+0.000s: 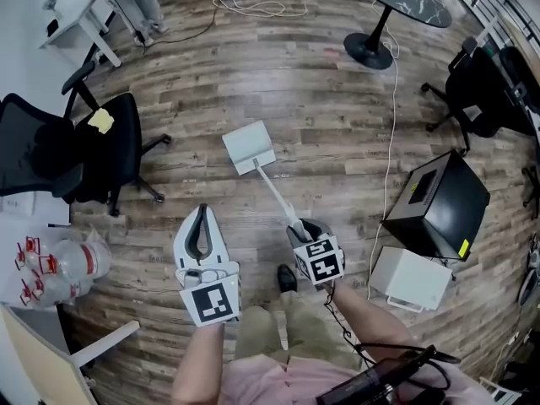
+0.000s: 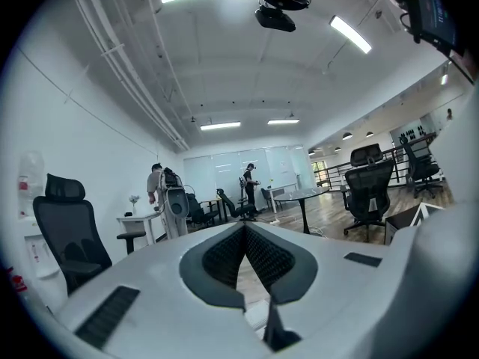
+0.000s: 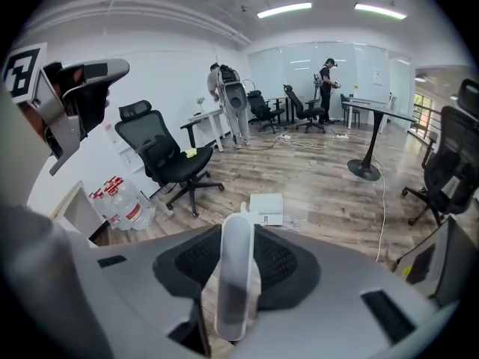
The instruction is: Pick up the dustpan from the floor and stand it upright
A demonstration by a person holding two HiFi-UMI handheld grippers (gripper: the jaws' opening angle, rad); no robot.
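The white dustpan (image 1: 248, 148) lies with its pan on the wooden floor in front of me, and its long thin handle (image 1: 274, 191) slants back toward my right gripper. My right gripper (image 1: 302, 226) is shut on the handle's end. In the right gripper view the handle (image 3: 236, 275) stands between the dark pads, at the right gripper (image 3: 238, 234), with the pan (image 3: 266, 209) beyond. My left gripper (image 1: 202, 211) hangs to the left of the handle, apart from it. Its tips meet with nothing between them, and the left gripper (image 2: 244, 230) points out into the room.
A black office chair (image 1: 101, 154) stands at the left, with water bottles (image 1: 67, 264) below it. A black box (image 1: 439, 201) and a white box (image 1: 409, 278) sit at the right, beside a white cable (image 1: 390, 142). A round table's base (image 1: 368, 51) is farther off. A shoe (image 1: 287, 278) shows below.
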